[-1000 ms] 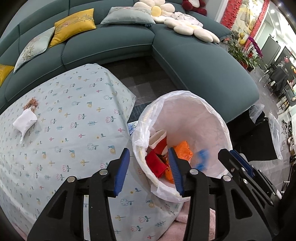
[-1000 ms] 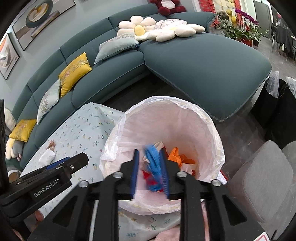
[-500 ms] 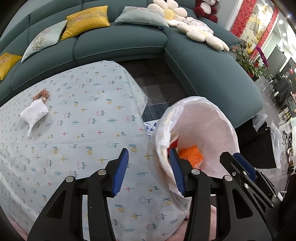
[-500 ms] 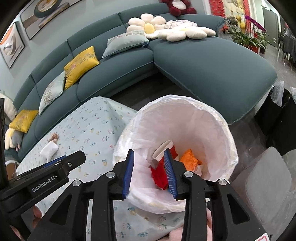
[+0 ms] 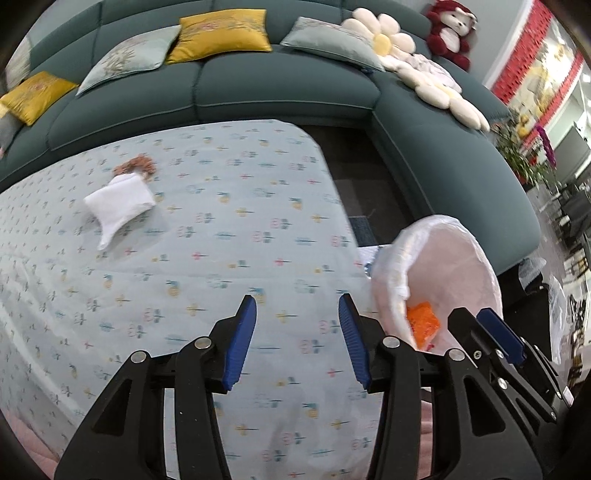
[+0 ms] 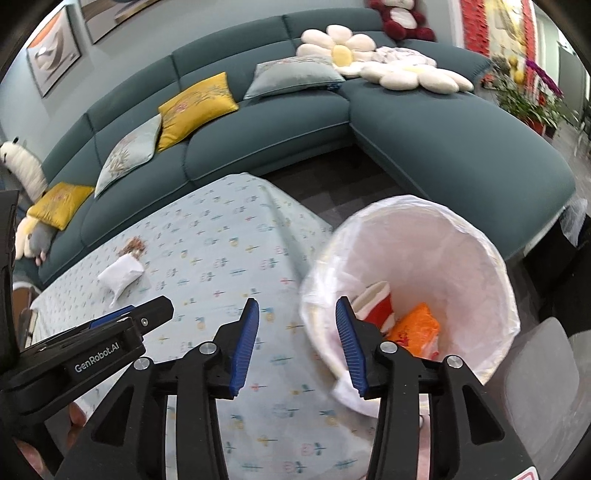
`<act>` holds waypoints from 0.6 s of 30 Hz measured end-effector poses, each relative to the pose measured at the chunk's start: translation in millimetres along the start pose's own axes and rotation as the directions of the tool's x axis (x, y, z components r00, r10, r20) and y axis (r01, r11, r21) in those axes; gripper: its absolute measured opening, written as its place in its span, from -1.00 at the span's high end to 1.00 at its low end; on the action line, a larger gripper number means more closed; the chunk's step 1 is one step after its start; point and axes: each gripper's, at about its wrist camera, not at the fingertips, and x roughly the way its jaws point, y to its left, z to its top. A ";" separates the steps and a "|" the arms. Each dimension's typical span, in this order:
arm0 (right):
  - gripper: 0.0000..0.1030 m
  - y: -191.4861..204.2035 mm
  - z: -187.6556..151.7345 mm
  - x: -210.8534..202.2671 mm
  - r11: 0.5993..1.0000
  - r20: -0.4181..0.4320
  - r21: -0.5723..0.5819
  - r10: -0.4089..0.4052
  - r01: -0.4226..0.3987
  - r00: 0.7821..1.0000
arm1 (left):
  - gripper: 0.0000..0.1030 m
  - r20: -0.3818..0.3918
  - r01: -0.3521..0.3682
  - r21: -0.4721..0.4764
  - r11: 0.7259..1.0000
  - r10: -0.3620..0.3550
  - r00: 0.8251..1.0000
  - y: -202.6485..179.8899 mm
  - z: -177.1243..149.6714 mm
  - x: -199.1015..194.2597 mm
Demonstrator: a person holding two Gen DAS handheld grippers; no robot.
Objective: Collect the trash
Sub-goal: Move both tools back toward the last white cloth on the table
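Blue wrapper gone from right claw (image 6: 293,345), jaws now opening on nothing; both claws have swung off the lined bin (image 6: 491,258) toward the table's (image 5: 258,206) white tissue (image 5: 120,203), left claw (image 5: 297,341) spread, empty.

Pale blue tablecloth (image 5: 229,236) with small flower print; white tissue (image 5: 118,205); white bin bag (image 6: 461,236); orange wrapper (image 6: 415,328); teal sofa (image 5: 280,88); yellow cushion (image 5: 221,33).

Left gripper (image 5: 297,314) hangs empty, fingers apart, over the tablecloth (image 5: 221,240) beside the lined bin (image 5: 461,266).
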 end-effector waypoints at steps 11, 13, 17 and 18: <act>0.17 72.1 -6.1 15.1 0.994 -0.042 -0.103 0.037 -0.041 0.998 | 0.11 0.000 -0.055 -0.122 0.991 0.055 0.998 88.1 -5.0 -6.4; 0.17 87.3 -8.0 19.5 0.991 -0.054 -0.125 0.044 -0.050 0.998 | 0.11 0.000 -0.064 -0.147 0.987 0.065 0.998 104.7 -5.7 -8.0; 0.17 114.5 -10.9 27.6 0.984 -0.072 -0.166 0.059 -0.070 0.996 | 0.11 -0.002 -0.084 -0.190 0.978 0.086 0.996 136.2 -6.7 -9.1; 0.17 120.6 -11.6 29.8 0.982 -0.077 -0.174 0.062 -0.075 0.995 | 0.11 -0.003 -0.090 -0.200 0.976 0.091 0.996 145.6 -6.9 -9.1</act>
